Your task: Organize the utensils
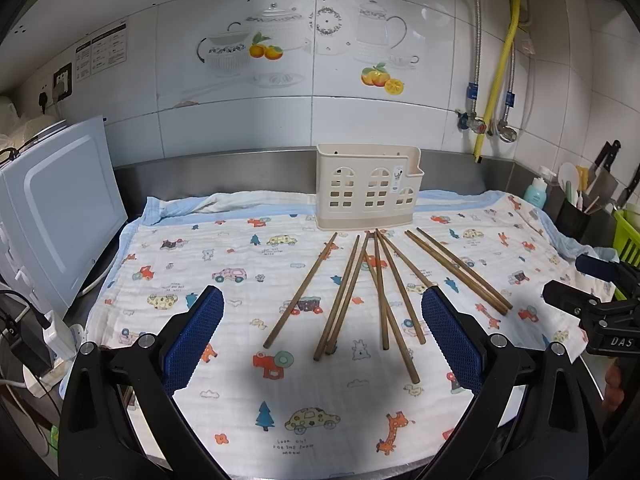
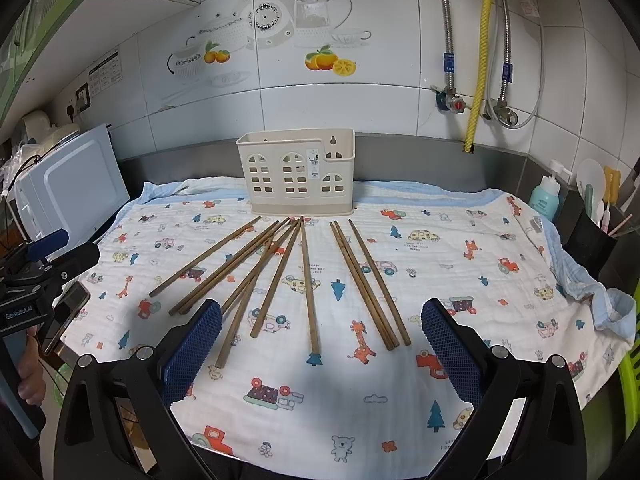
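Two grippers are in my hands, both aimed down at a counter spread with a white cloth printed with cars, trees and giraffes. The cloth covers most of the steel surface and bunches up at its far and right edges. To the left stands a white microwave, its side turned towards the cloth. At the back of the cloth, just in front of the steel upstand, sits a cream plastic utensil holder with window-shaped cutouts; it stands upright and nothing shows above its rim.

Nine wooden chopsticks lie flat on the cloth in front of the holder, fanned out with their far tips drawn together near its base. A few cross or touch each other in the middle of the fan; two or three on the right lie side by side, a little apart from the rest.

My left gripper has its blue-padded fingers spread wide with nothing between them but cloth and chopsticks below; it grasps nothing. My right gripper is likewise wide apart and grasps nothing, hovering over the near ends of the chopsticks. At the far right a black pot holds assorted kitchen tools beside a teal bottle.
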`<state>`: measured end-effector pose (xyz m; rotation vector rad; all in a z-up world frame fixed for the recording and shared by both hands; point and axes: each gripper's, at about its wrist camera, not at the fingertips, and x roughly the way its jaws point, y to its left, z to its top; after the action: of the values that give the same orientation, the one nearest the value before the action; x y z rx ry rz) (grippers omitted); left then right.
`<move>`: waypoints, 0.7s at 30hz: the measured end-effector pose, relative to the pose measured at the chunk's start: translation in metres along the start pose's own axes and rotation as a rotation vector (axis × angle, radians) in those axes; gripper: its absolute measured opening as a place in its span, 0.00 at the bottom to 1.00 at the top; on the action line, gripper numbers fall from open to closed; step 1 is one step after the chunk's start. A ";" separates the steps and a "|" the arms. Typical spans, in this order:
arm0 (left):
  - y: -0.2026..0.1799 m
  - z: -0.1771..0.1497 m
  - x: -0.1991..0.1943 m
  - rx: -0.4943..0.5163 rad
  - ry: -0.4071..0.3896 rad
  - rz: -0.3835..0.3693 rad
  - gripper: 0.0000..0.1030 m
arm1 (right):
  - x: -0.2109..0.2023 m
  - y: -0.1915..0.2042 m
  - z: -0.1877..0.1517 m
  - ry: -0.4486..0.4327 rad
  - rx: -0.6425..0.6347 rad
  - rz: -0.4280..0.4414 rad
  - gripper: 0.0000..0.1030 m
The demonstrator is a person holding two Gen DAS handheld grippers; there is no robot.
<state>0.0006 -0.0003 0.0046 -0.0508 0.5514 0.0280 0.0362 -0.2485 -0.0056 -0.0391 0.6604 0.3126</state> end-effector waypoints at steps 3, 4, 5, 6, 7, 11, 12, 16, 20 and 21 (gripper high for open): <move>0.000 0.000 0.000 0.000 -0.001 0.000 0.95 | 0.001 0.000 0.000 0.001 -0.001 0.001 0.94; -0.001 0.000 0.001 0.001 0.000 0.000 0.95 | 0.002 0.000 0.000 0.002 -0.001 0.001 0.94; -0.001 0.001 0.001 0.001 0.001 0.000 0.95 | 0.001 0.000 0.000 0.001 0.001 0.002 0.94; -0.001 0.000 0.000 -0.001 -0.001 0.000 0.95 | 0.001 0.000 0.001 0.000 0.000 0.002 0.94; -0.001 0.000 0.000 0.000 -0.002 0.001 0.95 | 0.001 0.000 0.001 0.001 0.000 0.002 0.94; 0.000 0.001 0.001 -0.003 0.000 -0.002 0.95 | 0.002 0.001 0.001 0.000 -0.002 0.001 0.94; 0.000 0.002 0.002 -0.004 0.000 -0.003 0.95 | 0.002 0.000 0.001 -0.001 -0.002 0.001 0.94; -0.001 0.001 0.002 -0.004 -0.001 -0.002 0.95 | 0.002 0.000 0.000 0.000 -0.001 -0.001 0.94; -0.002 0.001 0.002 -0.005 0.000 -0.004 0.95 | 0.003 -0.001 0.001 0.001 -0.001 -0.002 0.94; -0.002 0.001 0.003 -0.005 0.002 -0.004 0.95 | 0.004 -0.003 0.003 0.002 0.001 -0.001 0.94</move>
<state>0.0034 -0.0018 0.0037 -0.0566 0.5530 0.0251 0.0413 -0.2496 -0.0061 -0.0389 0.6623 0.3115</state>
